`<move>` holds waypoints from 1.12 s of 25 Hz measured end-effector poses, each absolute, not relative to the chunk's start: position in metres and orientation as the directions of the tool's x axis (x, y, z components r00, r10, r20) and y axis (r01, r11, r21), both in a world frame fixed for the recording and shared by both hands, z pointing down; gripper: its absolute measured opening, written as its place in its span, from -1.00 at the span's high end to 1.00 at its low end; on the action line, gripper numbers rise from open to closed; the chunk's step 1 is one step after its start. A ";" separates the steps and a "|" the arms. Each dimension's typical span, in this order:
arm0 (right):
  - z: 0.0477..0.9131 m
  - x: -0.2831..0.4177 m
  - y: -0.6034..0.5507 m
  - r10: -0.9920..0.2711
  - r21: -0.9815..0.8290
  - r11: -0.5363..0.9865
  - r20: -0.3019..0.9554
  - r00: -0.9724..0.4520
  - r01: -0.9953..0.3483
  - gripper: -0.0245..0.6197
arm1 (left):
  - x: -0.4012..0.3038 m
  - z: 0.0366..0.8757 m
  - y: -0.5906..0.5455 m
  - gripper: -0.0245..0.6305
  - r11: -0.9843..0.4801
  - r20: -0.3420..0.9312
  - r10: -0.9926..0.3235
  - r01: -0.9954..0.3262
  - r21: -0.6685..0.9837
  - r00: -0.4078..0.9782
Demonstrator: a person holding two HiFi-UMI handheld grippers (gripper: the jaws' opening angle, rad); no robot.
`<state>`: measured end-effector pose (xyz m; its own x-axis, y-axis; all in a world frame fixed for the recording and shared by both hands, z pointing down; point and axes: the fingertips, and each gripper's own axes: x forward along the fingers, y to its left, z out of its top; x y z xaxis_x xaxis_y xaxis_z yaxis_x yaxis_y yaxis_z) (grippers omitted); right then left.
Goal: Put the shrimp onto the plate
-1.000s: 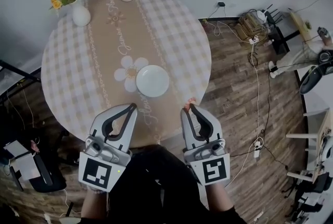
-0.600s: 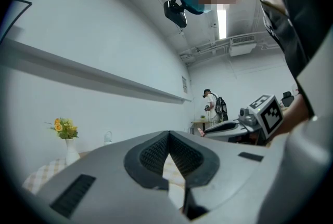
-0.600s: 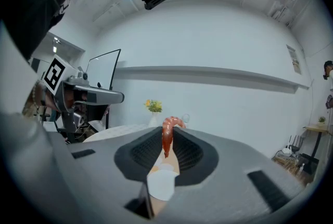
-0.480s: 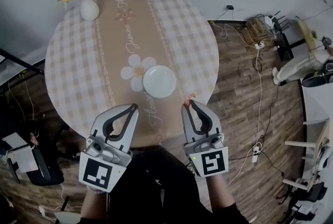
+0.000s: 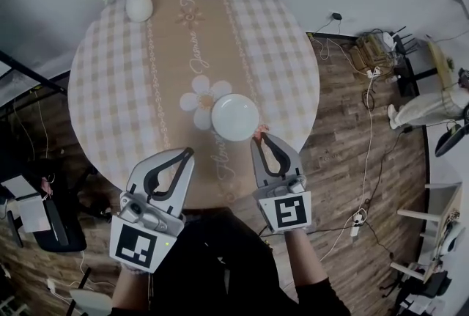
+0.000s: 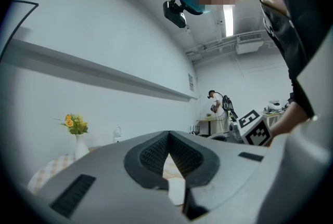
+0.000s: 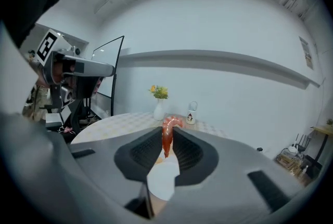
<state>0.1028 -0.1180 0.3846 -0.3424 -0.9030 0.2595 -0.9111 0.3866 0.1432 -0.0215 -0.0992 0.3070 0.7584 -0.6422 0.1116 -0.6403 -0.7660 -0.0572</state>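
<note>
Right gripper view: curved, glossy orange shrimp point(image 7: 166, 140) between ribbed jaws.

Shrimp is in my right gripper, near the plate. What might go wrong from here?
1. The right gripper pinches the shrimp only at its jaw tips, with the curled end sticking out, so it may slip free.
2. In the head view the tips sit at the rim of the plate, not over its middle; releasing now could drop the shrimp on the tablecloth.
3. Lowering here could nudge the plate.
</note>
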 end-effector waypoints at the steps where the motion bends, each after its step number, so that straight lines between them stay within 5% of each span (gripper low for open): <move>1: 0.390 0.101 -0.121 -0.897 0.144 0.395 0.273 -0.347 -0.907 0.77 | -0.023 0.308 -0.100 0.93 -0.764 0.114 -0.645 -0.643 -0.056 0.756; 28: 0.524 0.067 -0.172 -0.729 0.148 0.563 0.553 -0.404 -0.813 0.77 | -0.060 0.328 -0.103 0.93 -0.720 0.157 -0.689 -0.693 -0.032 0.708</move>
